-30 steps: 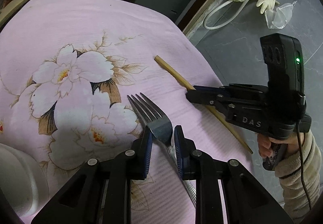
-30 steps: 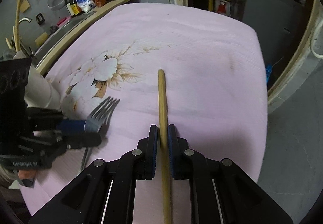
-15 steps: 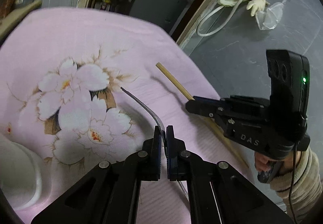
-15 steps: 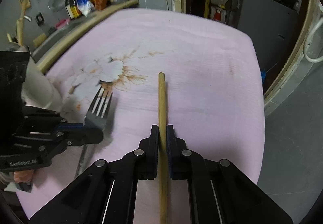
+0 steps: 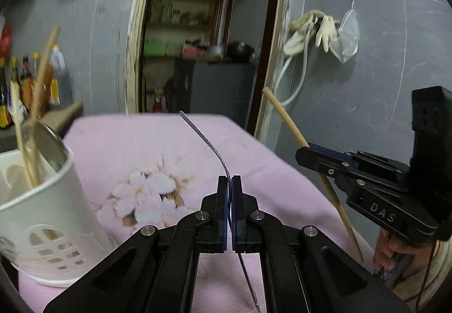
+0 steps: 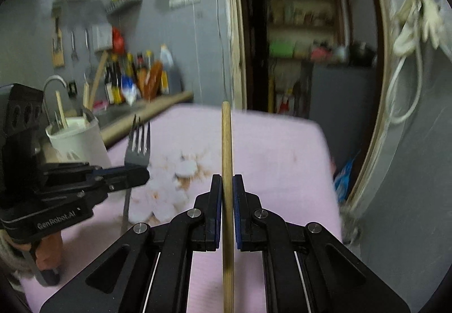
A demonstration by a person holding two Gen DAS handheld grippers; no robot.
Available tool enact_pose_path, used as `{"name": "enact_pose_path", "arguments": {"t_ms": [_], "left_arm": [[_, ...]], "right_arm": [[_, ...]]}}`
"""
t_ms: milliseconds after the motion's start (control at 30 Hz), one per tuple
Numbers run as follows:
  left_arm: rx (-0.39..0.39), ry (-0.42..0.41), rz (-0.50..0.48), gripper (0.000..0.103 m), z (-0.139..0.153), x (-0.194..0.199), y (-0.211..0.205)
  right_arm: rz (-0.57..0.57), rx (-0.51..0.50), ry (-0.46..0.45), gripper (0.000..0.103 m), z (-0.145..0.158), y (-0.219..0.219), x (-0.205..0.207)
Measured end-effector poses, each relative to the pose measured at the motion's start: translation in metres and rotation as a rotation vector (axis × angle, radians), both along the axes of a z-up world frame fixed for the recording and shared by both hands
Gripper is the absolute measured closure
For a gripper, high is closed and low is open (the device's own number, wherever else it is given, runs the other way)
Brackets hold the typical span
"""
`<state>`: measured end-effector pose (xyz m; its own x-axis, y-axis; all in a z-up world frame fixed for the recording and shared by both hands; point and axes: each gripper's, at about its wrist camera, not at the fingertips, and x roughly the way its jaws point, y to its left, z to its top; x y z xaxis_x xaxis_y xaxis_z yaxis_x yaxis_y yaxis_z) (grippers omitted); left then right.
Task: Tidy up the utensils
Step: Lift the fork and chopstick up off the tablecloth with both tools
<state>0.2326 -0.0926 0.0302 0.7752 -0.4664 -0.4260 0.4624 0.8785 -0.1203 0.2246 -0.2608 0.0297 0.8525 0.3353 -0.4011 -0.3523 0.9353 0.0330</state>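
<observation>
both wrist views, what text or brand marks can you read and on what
"DAS" on the side of the right tongs, seen from the left wrist.
"GenRobot.AI" on the body of the left tongs, seen from the right wrist.
The labels on the bottles on the counter are too blurred to read.

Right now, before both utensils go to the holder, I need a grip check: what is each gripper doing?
Left gripper: shut on the fork.
Right gripper: shut on the wooden chopstick.
</observation>
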Motion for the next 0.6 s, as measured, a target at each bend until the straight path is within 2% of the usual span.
{"name": "enact_pose_path", "arguments": {"t_ms": [100, 333, 600], "left_arm": [[0.002, -0.075, 0.013, 0.103, 0.006, -0.015, -0.001], [0.01, -0.182, 0.058, 0.103, 0.029, -0.041, 0.018], [-0.007, -0.255, 0.166, 0.103, 0.061, -0.055, 0.057]], "right_arm": [[-0.013, 0.029, -0.092, 0.098, 0.009, 0.006, -0.017], [0.015, 0.104, -0.274, 0.098, 0.036, 0.029, -0.037], [0.033, 0.172, -0.4, 0.098, 0.06, 0.047, -0.053]]}}
